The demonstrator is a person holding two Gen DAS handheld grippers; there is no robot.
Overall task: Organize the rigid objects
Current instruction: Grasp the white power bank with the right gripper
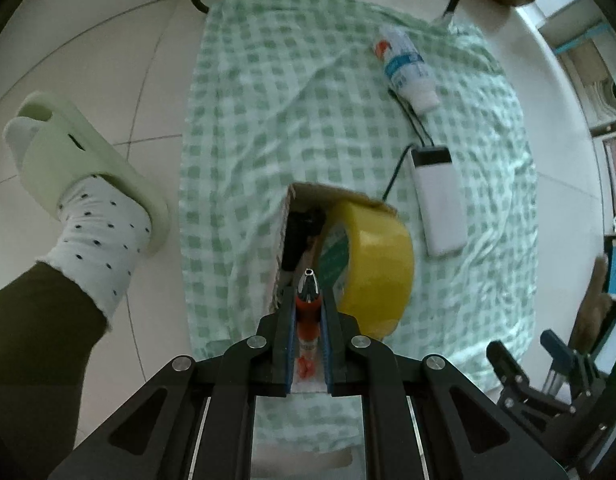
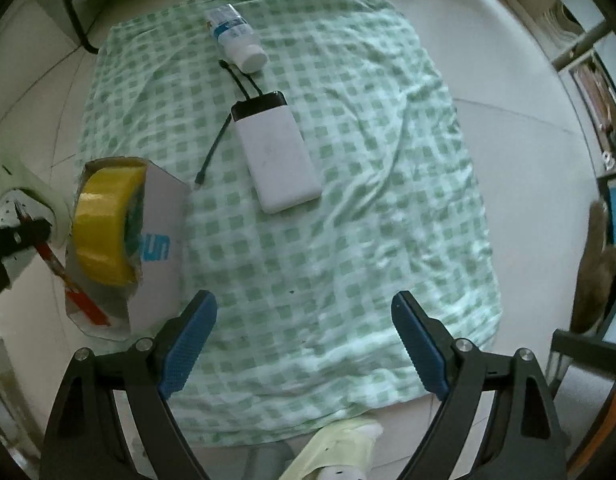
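1. The left gripper (image 1: pixel 308 300) sits at the bottom centre of the left wrist view, its fingers (image 1: pixel 287 320) clamped together on a red-and-clear pen with a silver tip (image 1: pixel 308 296), which points up the frame.
2. The pen's tip hangs over the open top of a small cardboard box with blue lettering on its white side (image 2: pixel 160 240), which stands on the near left part of a green-and-white checked cloth (image 1: pixel 308 100) spread on the pale tiled floor (image 1: pixel 120 60).
3. A roll of yellow packing tape (image 1: pixel 371 256) stands on edge inside the box and rises above its rim; a black object (image 1: pixel 304 228) lies in the box beside it, too dark to identify.
4. In the right wrist view the right gripper (image 2: pixel 304 336) is at the bottom centre, its blue-padded fingers (image 2: pixel 188 344) wide apart with only cloth between them.
5. A white rectangular power bank with a black end (image 2: pixel 278 152) lies flat near the middle of the cloth, with thin black cables (image 2: pixel 214 148) trailing from its black end.
6. A white plastic bottle with a blue label (image 2: pixel 236 38) lies on its side in the upper part of the cloth, just beyond the power bank, its cap towards it.
7. At the left of the left wrist view a person's foot in a dotted white sock and pale green slipper (image 1: pixel 84 168) stands on the floor beside the cloth.
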